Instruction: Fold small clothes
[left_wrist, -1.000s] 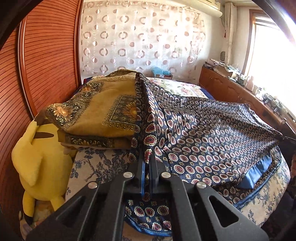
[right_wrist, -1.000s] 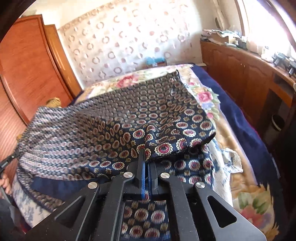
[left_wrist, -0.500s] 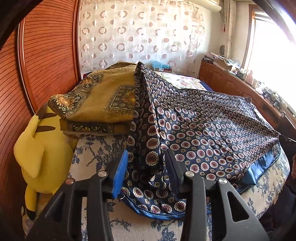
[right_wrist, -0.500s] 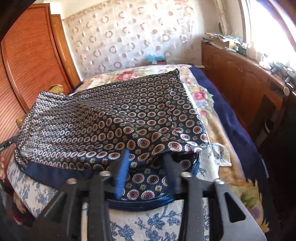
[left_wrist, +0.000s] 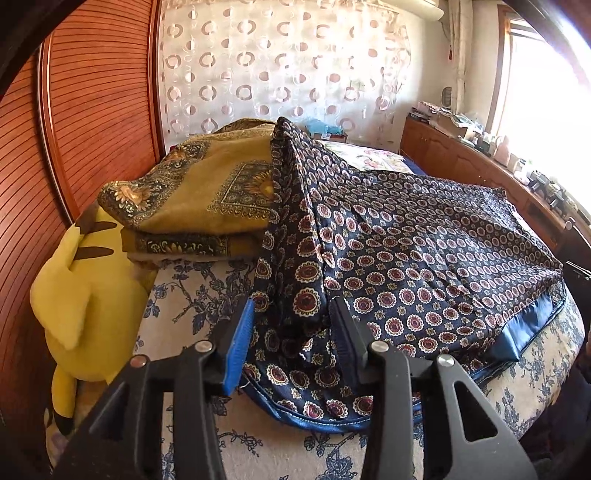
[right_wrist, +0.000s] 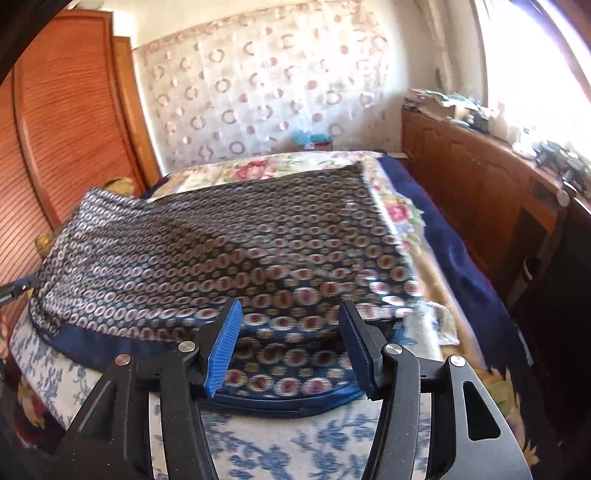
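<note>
one navy medallion-print cloth (left_wrist: 406, 258) folded over on bed, satin hem showing.

Two wrist cameras look down along their fingers, close over the bed's (left_wrist: 192, 295) near edge, sharing the navy patterned cloth (left_wrist: 424, 251) and curtained wall (right_wrist: 266, 96).

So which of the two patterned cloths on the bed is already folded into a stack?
The mustard-gold cloth, lying in neat layers beside the yellow plush toy. The navy medallion-print cloth lies spread wide in front of the left gripper.
</note>
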